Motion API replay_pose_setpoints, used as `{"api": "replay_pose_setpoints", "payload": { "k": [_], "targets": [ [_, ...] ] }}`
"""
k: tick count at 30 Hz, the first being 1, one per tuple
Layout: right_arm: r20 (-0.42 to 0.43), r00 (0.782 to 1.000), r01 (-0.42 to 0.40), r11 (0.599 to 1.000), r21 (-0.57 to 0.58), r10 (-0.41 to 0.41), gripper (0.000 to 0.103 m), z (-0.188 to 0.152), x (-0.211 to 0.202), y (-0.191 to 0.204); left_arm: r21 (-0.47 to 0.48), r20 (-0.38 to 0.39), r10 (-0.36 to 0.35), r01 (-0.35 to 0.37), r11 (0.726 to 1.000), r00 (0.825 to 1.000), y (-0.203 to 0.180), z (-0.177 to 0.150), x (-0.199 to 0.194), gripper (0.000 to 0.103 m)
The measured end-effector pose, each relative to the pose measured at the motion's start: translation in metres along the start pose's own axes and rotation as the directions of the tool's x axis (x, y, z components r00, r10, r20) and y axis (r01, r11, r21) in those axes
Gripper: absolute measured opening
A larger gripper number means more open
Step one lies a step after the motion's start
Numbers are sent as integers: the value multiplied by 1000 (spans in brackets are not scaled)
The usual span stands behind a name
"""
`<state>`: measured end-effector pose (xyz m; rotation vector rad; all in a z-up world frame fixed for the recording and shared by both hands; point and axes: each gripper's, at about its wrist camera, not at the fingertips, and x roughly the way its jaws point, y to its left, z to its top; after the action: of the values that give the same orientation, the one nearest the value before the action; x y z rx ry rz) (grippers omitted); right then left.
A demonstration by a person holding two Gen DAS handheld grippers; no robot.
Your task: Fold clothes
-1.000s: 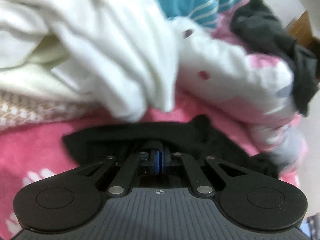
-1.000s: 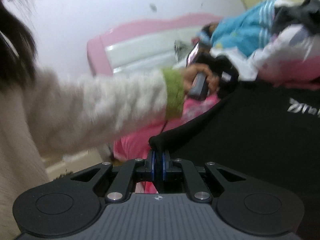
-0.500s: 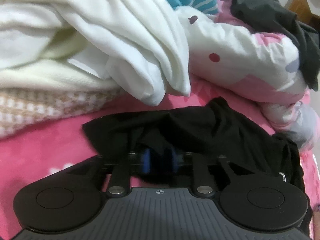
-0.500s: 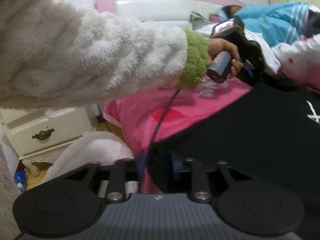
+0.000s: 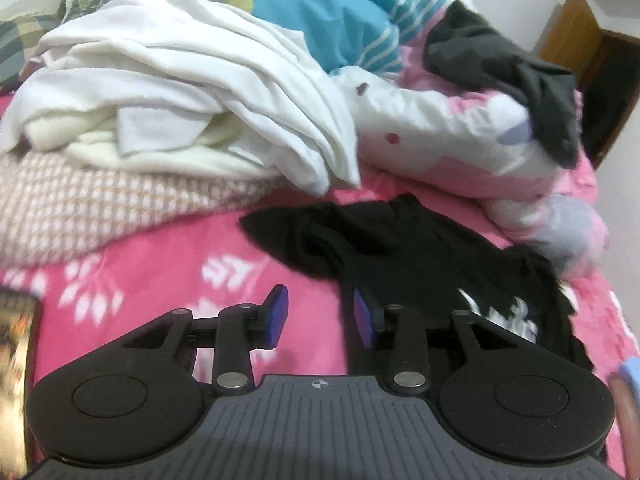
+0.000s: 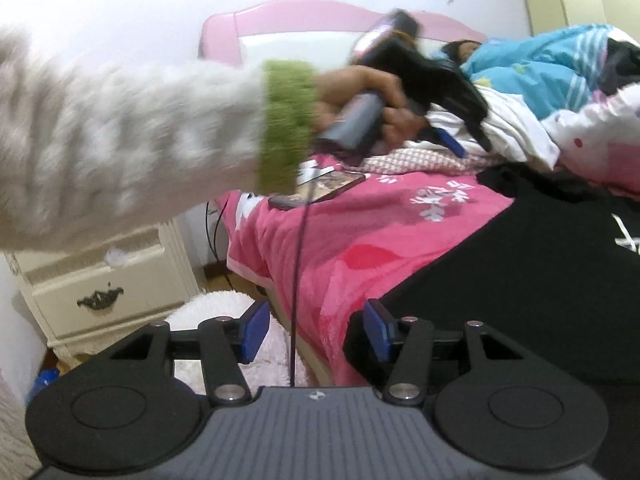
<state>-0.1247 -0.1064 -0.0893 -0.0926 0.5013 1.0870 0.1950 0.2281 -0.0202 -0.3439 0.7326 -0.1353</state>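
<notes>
Though white lettering marks the black shirt [image 5: 420, 248], none reads clearly.

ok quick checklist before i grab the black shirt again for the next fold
1. Left gripper empty, jaws opening: ok.
2. Right gripper empty, jaws opening: ok.
3. Black shirt flat on the bed: not ok, top edge bunched.
4. White pile off the shirt: ok.
5. Phone clear of the shirt: ok.
6. Shirt's far side: cannot tell, out of view.
</notes>
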Motion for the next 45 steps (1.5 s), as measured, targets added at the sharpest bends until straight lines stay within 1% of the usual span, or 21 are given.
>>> {"api": "replay_pose_setpoints", "payload": {
  "k": [2,4,6,8,10,12,15,16,17,18,21,25,27,28,29,31,33,36,38,42,45],
  "targets": [
    [16,1000,-5,998,65,4,55,-1,-11,-7,18,-1,-18,18,1000,1000,-10,-14,-16,36],
    [26,999,17,985,170,-22,55,-3,-26,-24,68,-5,-58,58,996,998,-28,-32,-33,38],
    [30,996,76,959,272,-87,55,-7,-45,-44,134,-27,-105,108,985,994,-50,-51,-46,44],
    [44,982,156,915,373,-185,54,-10,-69,-68,197,-48,-150,156,968,988,-74,-71,-56,47],
    [75,950,235,852,467,-304,54,-11,-91,-93,266,-65,-197,208,941,978,-103,-97,-61,49],
    [110,901,291,771,567,-421,55,-15,-118,-122,343,-85,-232,247,906,969,-131,-123,-62,50],
    [110,832,341,659,670,-543,53,-21,-149,-161,465,-127,-275,302,832,953,-175,-164,-54,50],
    [104,813,355,630,691,-572,52,-21,-156,-173,510,-136,-282,311,802,950,-189,-178,-51,50],
    [98,804,366,619,695,-586,52,-21,-158,-185,551,-140,-283,312,774,949,-200,-191,-49,49],
    [93,801,374,615,694,-592,52,-21,-159,-194,591,-143,-280,309,745,949,-213,-204,-45,50],
    [65,806,388,608,693,-589,49,-20,-154,-222,690,-140,-267,287,665,954,-239,-237,-39,50],
    [-29,847,392,588,708,-530,46,-30,-138,-254,767,-157,-274,292,571,949,-266,-267,-34,50],
    [-76,861,400,576,713,-503,30,-39,-135,-258,784,-161,-278,294,547,947,-273,-275,-32,50],
    [-66,870,384,588,712,-489,23,-41,-137,-256,789,-157,-275,288,542,948,-275,-277,-30,50],
    [-56,877,370,598,711,-476,6,-41,-139,-253,791,-153,-273,284,543,950,-276,-279,-27,50],
    [-33,886,345,612,712,-462,5,-39,-143,-250,778,-152,-268,282,561,951,-274,-279,-21,50],
    [-13,890,330,623,709,-456,4,-32,-144,-247,751,-138,-271,279,599,953,-273,-277,-17,50],
    [39,907,267,644,717,-419,4,-9,-141,-248,703,-65,-299,256,664,952,-269,-269,-20,50],
    [63,916,252,691,678,-396,4,19,-129,-246,651,-43,-317,267,711,948,-261,-259,-23,50],
    [81,955,191,797,573,-287,4,75,-75,-241,491,-33,-326,299,818,945,-228,-240,-30,50],
    [-1,980,175,855,489,-199,7,95,-17,-240,382,-45,-293,287,879,955,-204,-232,-28,50]
  ]
}}
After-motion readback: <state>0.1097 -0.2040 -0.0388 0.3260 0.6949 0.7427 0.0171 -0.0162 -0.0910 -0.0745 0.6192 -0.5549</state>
